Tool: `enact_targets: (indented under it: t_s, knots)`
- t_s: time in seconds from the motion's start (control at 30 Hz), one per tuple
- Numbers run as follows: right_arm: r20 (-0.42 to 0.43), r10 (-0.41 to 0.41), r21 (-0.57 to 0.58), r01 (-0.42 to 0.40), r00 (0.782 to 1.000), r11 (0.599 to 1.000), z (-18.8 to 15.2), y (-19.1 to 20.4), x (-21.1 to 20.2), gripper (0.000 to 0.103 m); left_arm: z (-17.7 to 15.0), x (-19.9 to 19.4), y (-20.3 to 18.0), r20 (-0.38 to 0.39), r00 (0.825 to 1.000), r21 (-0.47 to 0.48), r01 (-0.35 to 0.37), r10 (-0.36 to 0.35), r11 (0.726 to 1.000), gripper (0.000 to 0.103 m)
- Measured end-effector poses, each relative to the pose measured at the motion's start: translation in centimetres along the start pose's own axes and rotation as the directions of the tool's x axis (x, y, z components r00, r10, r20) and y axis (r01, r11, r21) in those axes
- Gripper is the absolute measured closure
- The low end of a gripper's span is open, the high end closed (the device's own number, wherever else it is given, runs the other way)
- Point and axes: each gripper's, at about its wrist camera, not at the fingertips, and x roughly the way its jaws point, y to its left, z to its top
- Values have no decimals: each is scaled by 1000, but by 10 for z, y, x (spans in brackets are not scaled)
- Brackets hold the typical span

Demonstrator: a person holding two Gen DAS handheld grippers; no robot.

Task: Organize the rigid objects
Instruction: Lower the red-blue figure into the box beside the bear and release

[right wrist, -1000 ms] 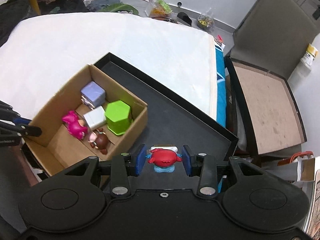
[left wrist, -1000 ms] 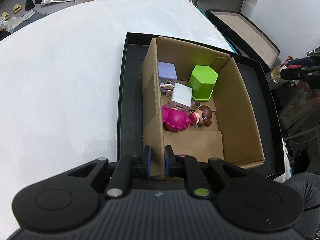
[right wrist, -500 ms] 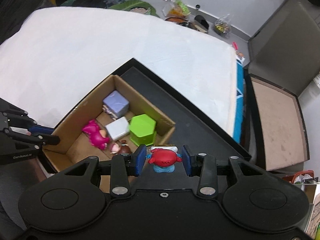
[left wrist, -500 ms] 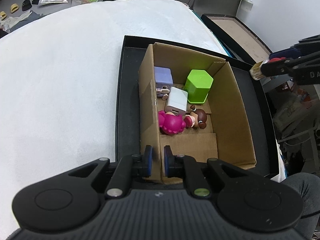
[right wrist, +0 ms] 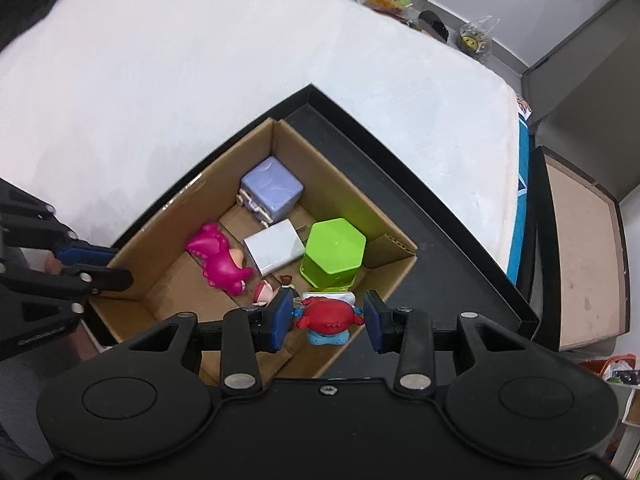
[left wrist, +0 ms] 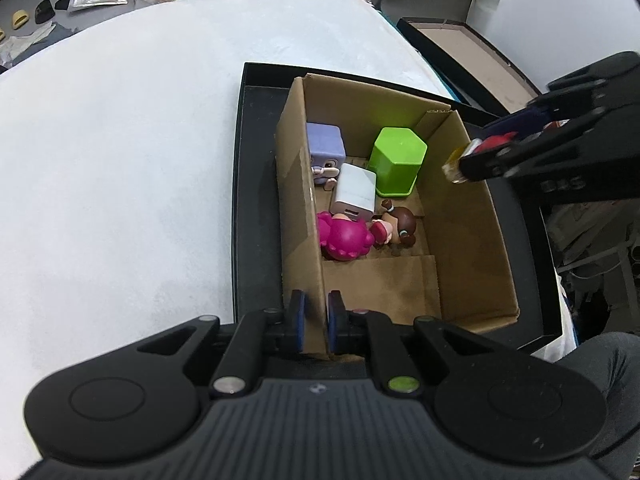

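A cardboard box stands in a black tray. Inside lie a green hexagonal container, a lilac cube toy, a white charger, a magenta figure and a brown-haired doll. My left gripper is shut on the box's near wall. My right gripper is shut on a red crab figure above the box's right side.
The tray rests on a white padded surface. A second black tray with a brown bottom stands beyond the right edge. Clutter lies on the floor at the back.
My right gripper has carried the red crab figure left, from over the black tray to over the box. The left gripper keeps its hold on the box wall.
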Motion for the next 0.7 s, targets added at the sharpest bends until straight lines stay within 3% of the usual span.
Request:
enact_targets:
  t_s: [0.57, 0.7]
  knots:
    - [-89, -102, -70, 96, 991, 993, 5, 18, 46, 65, 0, -3, 3, 4, 999, 5, 33, -33, 999, 91]
    - [-85, -118, -94, 110, 989, 989, 4, 24, 44, 60, 0, -3, 2, 1, 1000, 9, 25, -25, 1000, 91]
